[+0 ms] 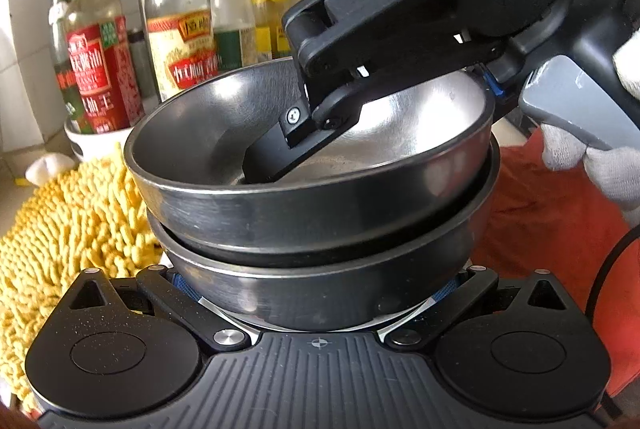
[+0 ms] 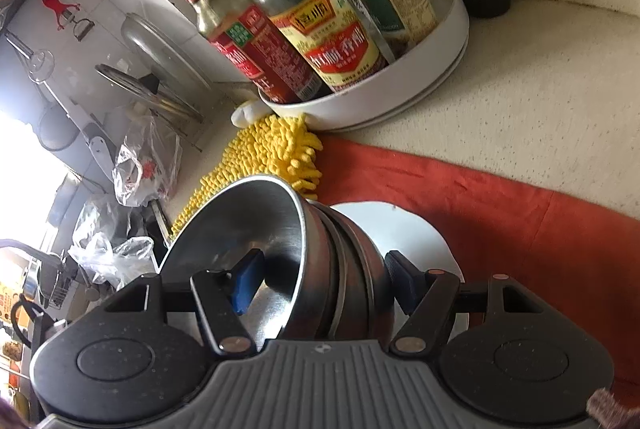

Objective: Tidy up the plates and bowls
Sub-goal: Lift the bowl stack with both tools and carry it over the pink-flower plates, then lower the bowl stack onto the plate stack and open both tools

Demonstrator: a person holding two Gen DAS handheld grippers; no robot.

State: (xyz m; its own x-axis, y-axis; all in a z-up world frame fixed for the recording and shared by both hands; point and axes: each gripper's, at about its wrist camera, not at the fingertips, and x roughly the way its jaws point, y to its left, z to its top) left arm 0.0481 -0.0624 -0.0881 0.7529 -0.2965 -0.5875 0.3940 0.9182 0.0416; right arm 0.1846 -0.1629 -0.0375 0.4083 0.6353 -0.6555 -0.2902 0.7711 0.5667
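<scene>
The stacked steel bowls are clamped by the right gripper, one pad inside, one outside, so the nest moves as one; the left gripper is braced around the lowest bowl, pad contact hidden; a white plate lies beyond at one o'clock, seemingly the destination.

Bright daylight floods in from the left of the right wrist view, blowing that edge out to white. Glare streaks the nested stainless steel bowls. Fisheye distortion bends both frames' edges, and dark vignetting fills the corners.
</scene>
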